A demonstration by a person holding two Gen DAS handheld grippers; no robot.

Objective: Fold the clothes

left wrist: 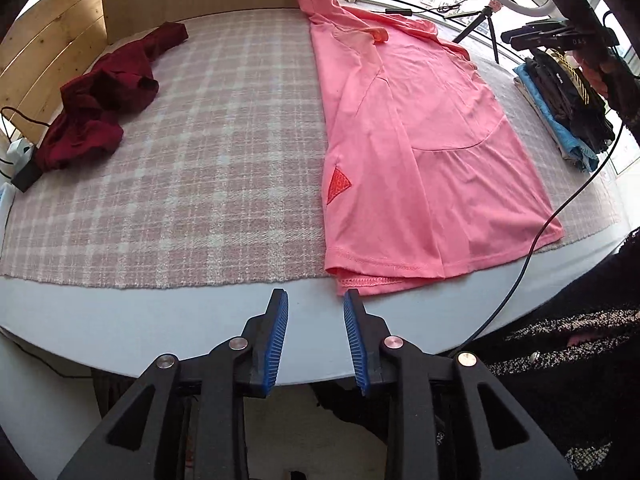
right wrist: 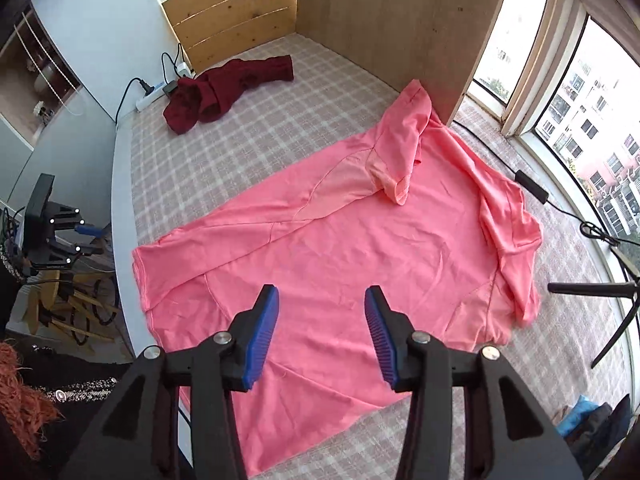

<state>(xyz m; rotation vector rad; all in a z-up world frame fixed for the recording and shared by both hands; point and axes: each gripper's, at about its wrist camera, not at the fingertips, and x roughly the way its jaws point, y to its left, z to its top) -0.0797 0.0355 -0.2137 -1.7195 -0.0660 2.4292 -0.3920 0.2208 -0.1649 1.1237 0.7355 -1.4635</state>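
Observation:
A pink T-shirt (left wrist: 420, 128) lies flat on the checked blanket (left wrist: 200, 140), its left side and one sleeve folded inward. My left gripper (left wrist: 315, 296) stands open over the table's front edge, its right finger just beside the shirt's near hem corner, with nothing between the pads. In the right wrist view my right gripper (right wrist: 321, 292) hangs open above the middle of the pink T-shirt (right wrist: 340, 248), clear of the cloth. The shirt's far sleeve (right wrist: 512, 240) lies bunched. The left gripper (right wrist: 52, 232) also shows at the left edge of that view.
A crumpled dark red garment (left wrist: 100, 108) lies at the far left of the blanket. A stack of folded clothes (left wrist: 560, 96) sits at the right. A wooden board (right wrist: 380, 20) stands behind the shirt. A black cable (left wrist: 532, 248) and a tripod (right wrist: 600, 292) are on the right.

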